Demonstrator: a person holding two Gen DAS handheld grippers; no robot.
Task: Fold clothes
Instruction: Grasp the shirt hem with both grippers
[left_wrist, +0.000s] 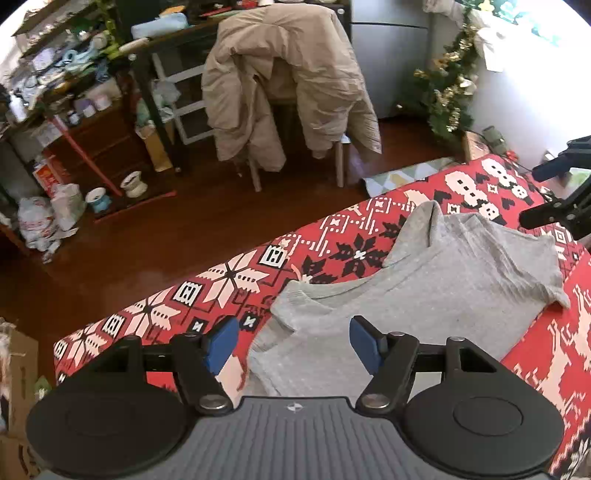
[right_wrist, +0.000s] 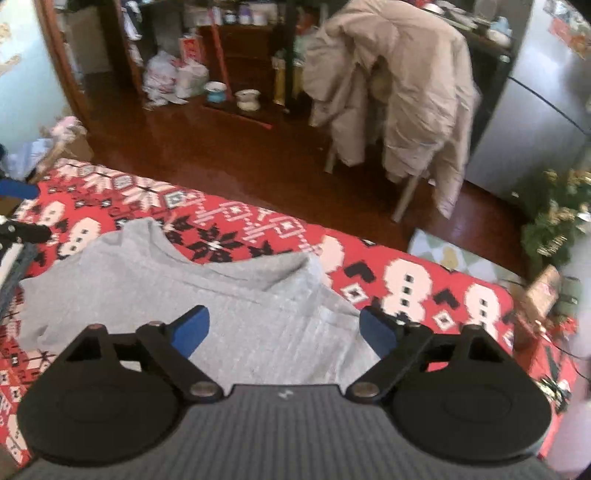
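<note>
A grey T-shirt (left_wrist: 443, 280) (right_wrist: 184, 288) lies partly folded and rumpled on a red blanket (left_wrist: 229, 280) (right_wrist: 406, 284) with white snowflake and snowman patterns. My left gripper (left_wrist: 292, 328) hovers over the shirt's near left edge, with its blue pads (left_wrist: 221, 343) wide apart and nothing pressed between them. My right gripper (right_wrist: 284, 325) stands open above the shirt's right part, and its pads (right_wrist: 376, 332) are clear of the cloth. Each gripper shows at the edge of the other's view: the right gripper (left_wrist: 554, 210), the left gripper (right_wrist: 22, 230).
Beyond the blanket's far edge is dark wooden floor (left_wrist: 166, 236). A chair draped with a beige jacket (left_wrist: 288, 85) (right_wrist: 399, 81) stands there. Cluttered shelves (left_wrist: 66, 92), a grey fridge (left_wrist: 391, 55), a small decorated tree (left_wrist: 450, 85) and a cardboard box (left_wrist: 18, 369) ring the room.
</note>
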